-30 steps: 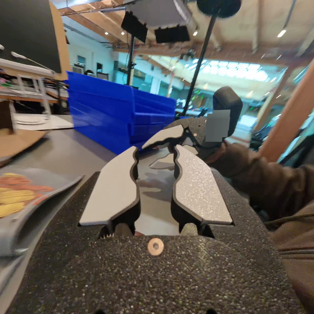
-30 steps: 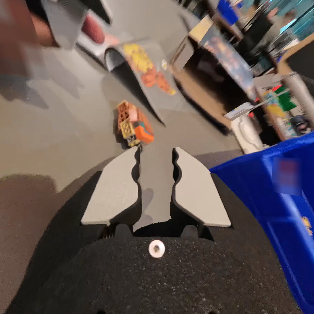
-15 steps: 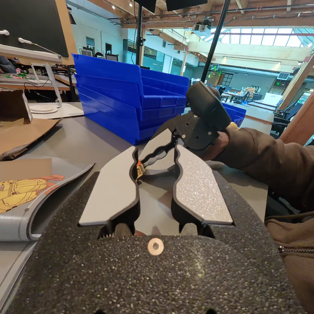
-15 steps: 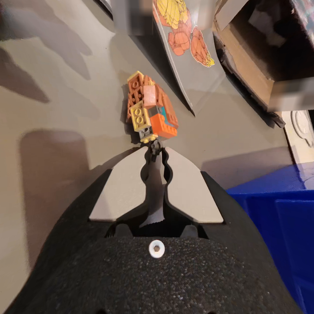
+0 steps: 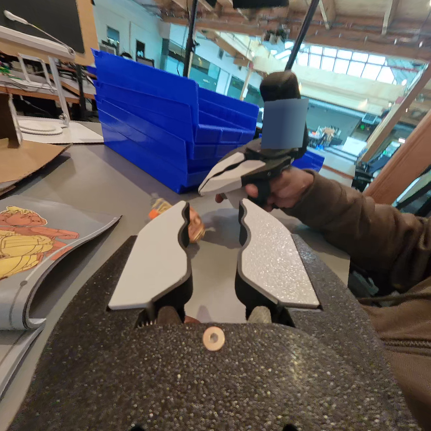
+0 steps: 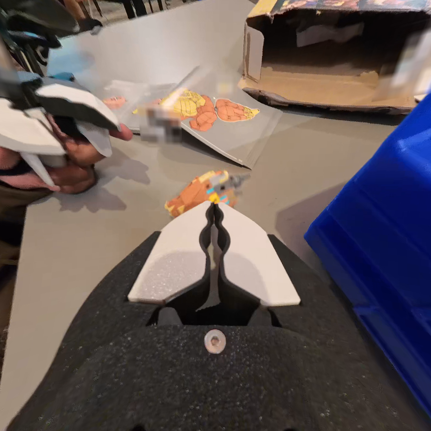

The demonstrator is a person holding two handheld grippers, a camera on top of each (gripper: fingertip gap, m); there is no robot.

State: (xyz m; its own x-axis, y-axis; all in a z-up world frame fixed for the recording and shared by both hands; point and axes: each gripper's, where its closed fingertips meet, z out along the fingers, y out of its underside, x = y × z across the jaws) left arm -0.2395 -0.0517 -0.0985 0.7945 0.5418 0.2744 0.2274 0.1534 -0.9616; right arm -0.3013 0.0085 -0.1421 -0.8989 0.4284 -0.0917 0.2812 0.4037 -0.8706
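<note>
The right gripper (image 6: pixel 214 206) has its jaws pressed together, empty, tips just above the orange brick toy (image 6: pixel 205 193) lying on the grey table (image 6: pixel 93 245). The left gripper (image 5: pixel 212 210) hangs nearby with jaws spread, holding nothing. An open booklet (image 6: pixel 224 130) lies beyond the toy, perhaps for reference; blue bins (image 5: pixel 149 121) and a cardboard box (image 6: pixel 314 86) stand at the edges.

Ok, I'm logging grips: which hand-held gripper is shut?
The right hand-held gripper: its jaws are pressed together, near the orange brick model. The left hand-held gripper stands wide open.
</note>
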